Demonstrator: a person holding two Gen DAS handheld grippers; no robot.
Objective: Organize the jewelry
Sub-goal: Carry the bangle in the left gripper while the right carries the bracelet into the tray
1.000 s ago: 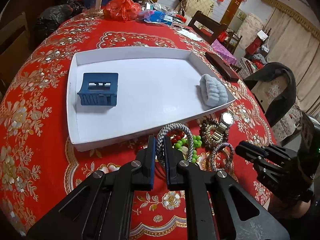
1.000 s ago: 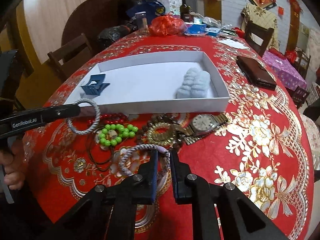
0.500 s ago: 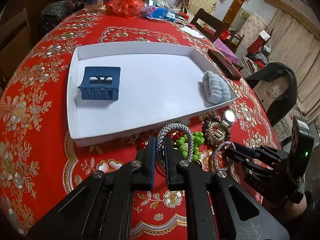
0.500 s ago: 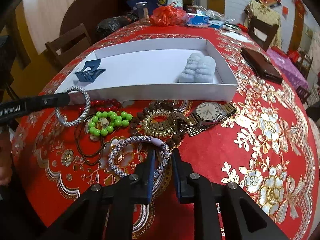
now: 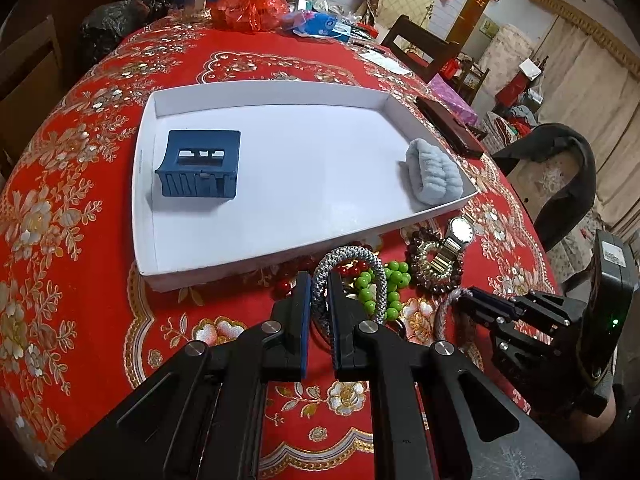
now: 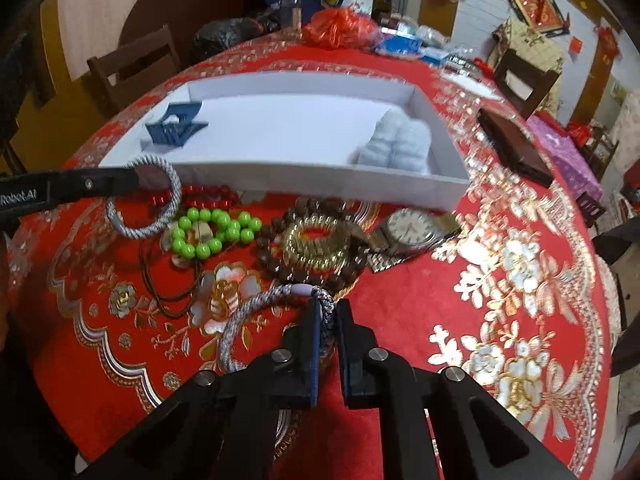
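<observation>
Braided cord bangles [image 5: 348,258] [image 6: 256,312] sit pinched in your 2 grippers [image 5: 319,280] [image 6: 327,308]; thin edge grips could let them slip short of the white tray [image 5: 256,258].

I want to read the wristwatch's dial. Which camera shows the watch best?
The right wrist view: the wristwatch lies close, its whole pale dial and gold band visible just outside the white tray. The left wrist view shows the wristwatch smaller and farther off, beside the tray corner, its band partly hidden among the bead bracelets.
</observation>
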